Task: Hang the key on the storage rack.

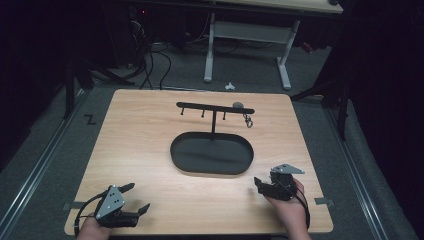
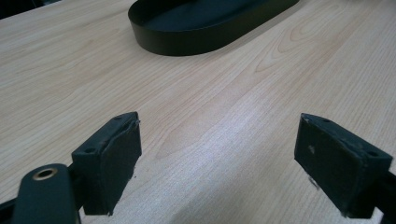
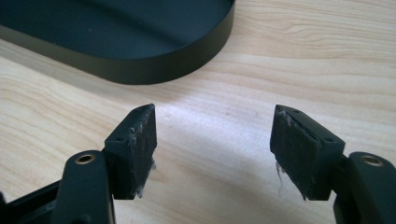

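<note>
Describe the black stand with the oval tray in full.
The stand looks like matte black metal. Its shallow oval tray has a low rim and sits flat on the wooden table near its middle. A thin upright post carries a crossbar with small hooks. A small metal clasp hangs near its right end. Neither claw touches it.

The table [image 1: 150, 150] is pale wood with a smooth, faintly sheened grain. On it, the oval tray [image 1: 212, 154] looks like matt black metal, smooth-walled. The hook stand [image 1: 215, 107] rising at the tray's 12 o'clock edge is thin black metal. The right gripper [image 3: 212, 140] has matt black pads [image 3: 140, 144], rough and fraying; the left gripper [image 2: 217, 158] looks alike.
</note>
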Motion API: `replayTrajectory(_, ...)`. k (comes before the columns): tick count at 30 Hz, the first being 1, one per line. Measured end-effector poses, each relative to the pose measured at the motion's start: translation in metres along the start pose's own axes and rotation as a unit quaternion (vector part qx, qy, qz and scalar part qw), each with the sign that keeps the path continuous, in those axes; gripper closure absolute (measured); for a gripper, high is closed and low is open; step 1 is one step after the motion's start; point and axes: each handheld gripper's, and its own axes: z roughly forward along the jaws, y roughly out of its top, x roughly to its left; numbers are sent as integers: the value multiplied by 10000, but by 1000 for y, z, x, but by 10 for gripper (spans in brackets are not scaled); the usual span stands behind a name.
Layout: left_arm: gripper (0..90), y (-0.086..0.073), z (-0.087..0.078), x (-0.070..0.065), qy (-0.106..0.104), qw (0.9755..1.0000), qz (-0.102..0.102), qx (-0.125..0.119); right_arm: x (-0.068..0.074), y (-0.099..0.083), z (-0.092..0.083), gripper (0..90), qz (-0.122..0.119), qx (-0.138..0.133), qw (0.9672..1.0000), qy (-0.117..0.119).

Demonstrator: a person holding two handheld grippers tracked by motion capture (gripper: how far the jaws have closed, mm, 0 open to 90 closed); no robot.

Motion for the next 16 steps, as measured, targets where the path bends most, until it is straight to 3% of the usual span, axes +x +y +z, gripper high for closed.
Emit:
replayTrajectory(4,153,0,0,0,21,10000,0,-17,6,-11,-3,318,-121,-211,9997,-81)
replayTrajectory(5,153,0,-1,0,31,10000,-7,-25,9,-16,-6,315,-234,-384,9989,-105)
replayTrajectory(8,153,0,-1,0,46,10000,-7,-27,11,-22,-10,318,-191,-624,9978,-65)
replayTrajectory(16,153,1,-1,-1,27,10000,21,-28,15,-25,-10,322,-310,-568,9978,-127)
